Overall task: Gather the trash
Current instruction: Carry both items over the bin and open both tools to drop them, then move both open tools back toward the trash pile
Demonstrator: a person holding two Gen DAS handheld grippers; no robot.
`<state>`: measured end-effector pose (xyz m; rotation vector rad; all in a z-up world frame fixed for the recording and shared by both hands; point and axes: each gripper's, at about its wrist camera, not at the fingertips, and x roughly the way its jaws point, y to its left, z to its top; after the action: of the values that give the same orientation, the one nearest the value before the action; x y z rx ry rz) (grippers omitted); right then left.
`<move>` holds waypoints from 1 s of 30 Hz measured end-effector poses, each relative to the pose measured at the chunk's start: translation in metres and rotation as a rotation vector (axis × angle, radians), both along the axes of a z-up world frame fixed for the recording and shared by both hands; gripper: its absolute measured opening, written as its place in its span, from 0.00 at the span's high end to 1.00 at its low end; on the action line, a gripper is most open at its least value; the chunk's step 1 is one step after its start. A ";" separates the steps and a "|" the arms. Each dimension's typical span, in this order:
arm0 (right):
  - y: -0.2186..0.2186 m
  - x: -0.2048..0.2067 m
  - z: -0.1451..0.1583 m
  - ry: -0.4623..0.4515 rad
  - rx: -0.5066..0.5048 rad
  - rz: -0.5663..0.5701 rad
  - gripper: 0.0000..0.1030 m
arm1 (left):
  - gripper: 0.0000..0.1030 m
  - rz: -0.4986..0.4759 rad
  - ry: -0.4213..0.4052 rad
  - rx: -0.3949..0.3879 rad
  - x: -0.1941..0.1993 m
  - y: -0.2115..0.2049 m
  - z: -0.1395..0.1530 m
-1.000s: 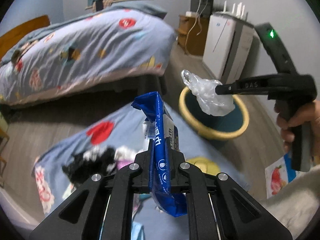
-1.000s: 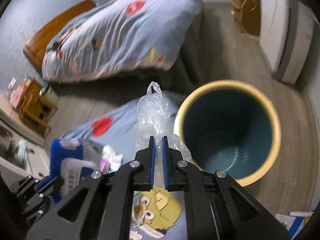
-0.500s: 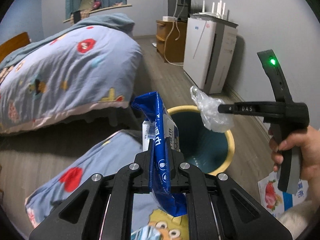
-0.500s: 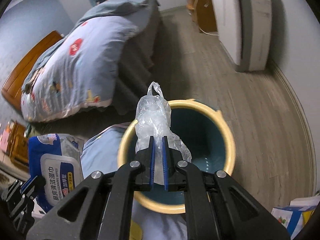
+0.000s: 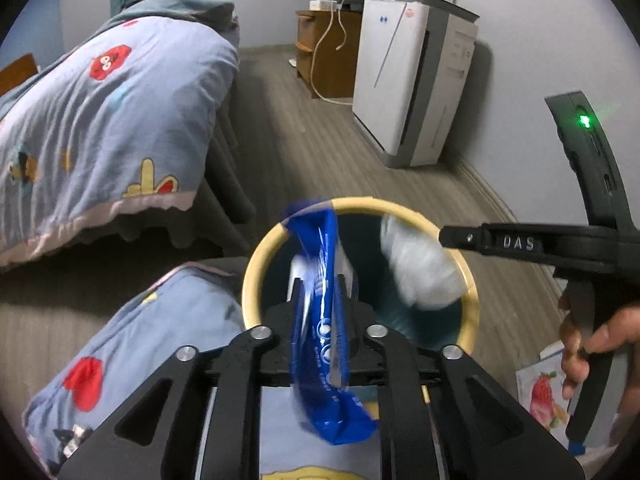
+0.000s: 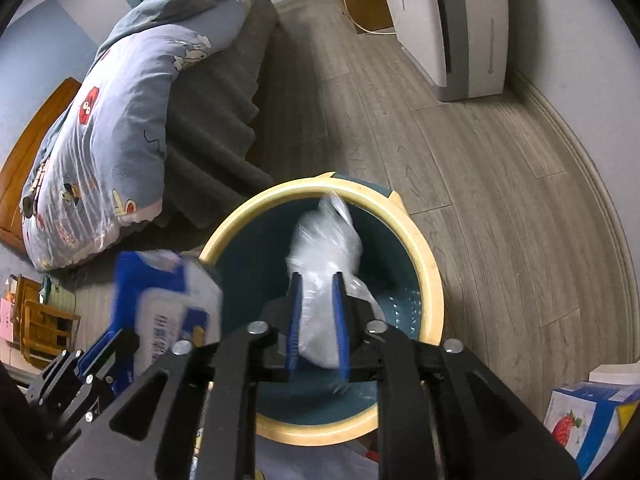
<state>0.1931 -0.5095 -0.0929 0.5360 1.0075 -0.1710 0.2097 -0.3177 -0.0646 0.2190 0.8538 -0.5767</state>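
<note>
A: Left wrist view: left gripper (image 5: 320, 308) above bin (image 5: 256, 264), jaws opening, blue wipes packet (image 5: 320, 332) between them, long axis running forward over the rim, slipping.

B: Right wrist view: right gripper (image 6: 318, 320) centred over bin mouth, jaws opening, clear plastic bag (image 6: 324, 256) between them, blurred, likely dropping. Nearer the centre than the left; packet close to near rim, may snag.

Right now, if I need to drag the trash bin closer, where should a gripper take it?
Take the trash bin by its yellow rim, on the arc opposite the wipes pack that hangs over it, straight down so the gripper straddles the wall. The body looks too wide to span; the rim is a narrow lip around an open top.
</note>
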 end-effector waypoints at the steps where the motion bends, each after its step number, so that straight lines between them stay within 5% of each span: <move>1: 0.000 0.001 0.000 0.001 -0.004 -0.001 0.71 | 0.77 0.002 -0.003 -0.003 0.001 0.000 0.000; 9: 0.009 0.002 0.011 -0.024 -0.036 0.015 0.33 | 0.34 0.038 -0.040 -0.006 -0.010 0.021 0.013; 14: 0.030 -0.003 0.032 -0.075 -0.062 0.054 0.07 | 0.17 0.088 -0.071 0.001 -0.025 0.057 0.030; 25: 0.119 -0.031 0.072 -0.128 -0.182 0.204 0.06 | 0.10 0.274 -0.098 0.000 -0.073 0.192 0.065; 30: 0.161 -0.049 0.070 -0.125 -0.135 0.248 0.06 | 0.09 0.337 -0.116 0.007 -0.099 0.250 0.072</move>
<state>0.1444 -0.3483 -0.0228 0.2915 0.9242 0.0158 0.1105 -0.0682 0.0074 0.1096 0.7595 -0.2434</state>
